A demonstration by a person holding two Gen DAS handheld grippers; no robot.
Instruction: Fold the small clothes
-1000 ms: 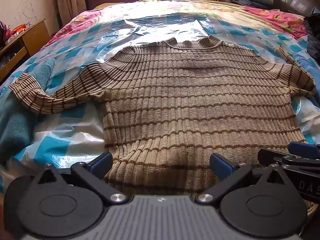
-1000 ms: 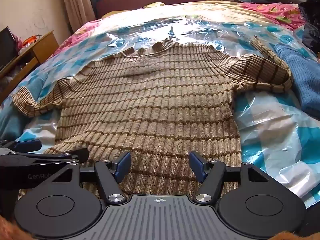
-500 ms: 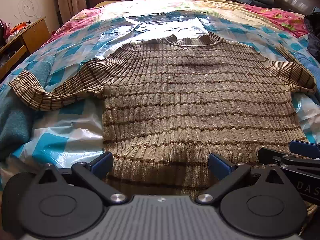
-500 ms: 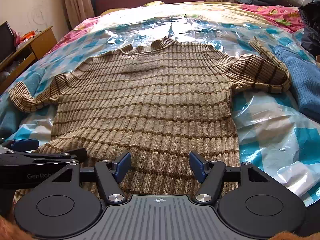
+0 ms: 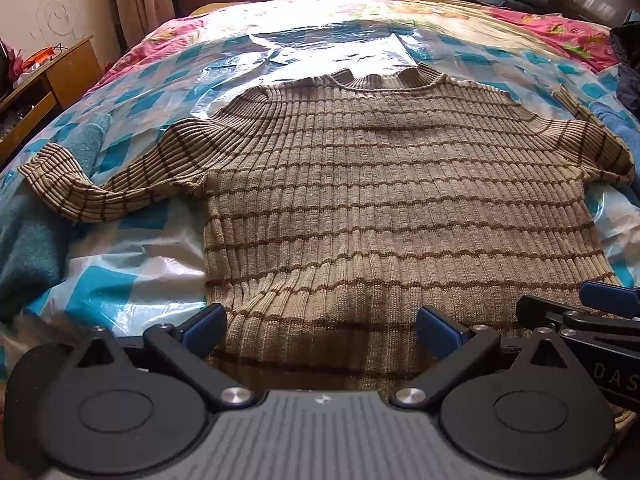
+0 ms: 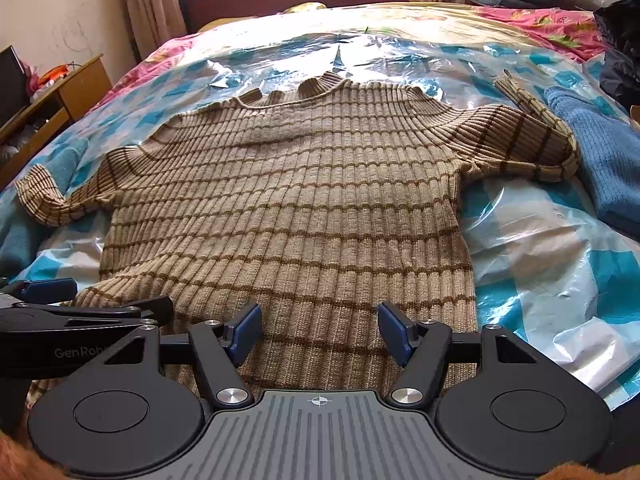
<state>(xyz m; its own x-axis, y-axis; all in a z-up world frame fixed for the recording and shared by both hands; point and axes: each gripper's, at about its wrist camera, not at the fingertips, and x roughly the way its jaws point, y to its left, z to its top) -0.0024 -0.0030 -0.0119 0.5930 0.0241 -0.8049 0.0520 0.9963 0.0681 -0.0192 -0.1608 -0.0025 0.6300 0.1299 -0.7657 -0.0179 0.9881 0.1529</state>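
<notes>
A tan ribbed sweater with brown stripes (image 5: 380, 200) lies flat on the bed, collar far, hem near; it also shows in the right wrist view (image 6: 288, 216). Its left sleeve (image 5: 100, 188) reaches out to the left and its right sleeve (image 6: 520, 148) bends back at the right. My left gripper (image 5: 320, 326) is open, its blue pads over the hem's left part. My right gripper (image 6: 320, 330) is open over the hem's right part. Each gripper shows in the other's view, the right one (image 5: 580, 312) and the left one (image 6: 88, 308). Neither holds cloth.
A plastic sheet with blue checks (image 6: 540, 248) covers the bed. A blue knit garment (image 6: 600, 160) lies at the right, a teal one (image 5: 24, 240) at the left. A wooden cabinet (image 5: 52, 76) stands left of the bed. Dark clothes (image 6: 620, 40) pile at the far right.
Both grippers have drawn back slightly toward me, so the sweater sits a little farther away in both views. The sweater has not moved and the jaws stay open.
</notes>
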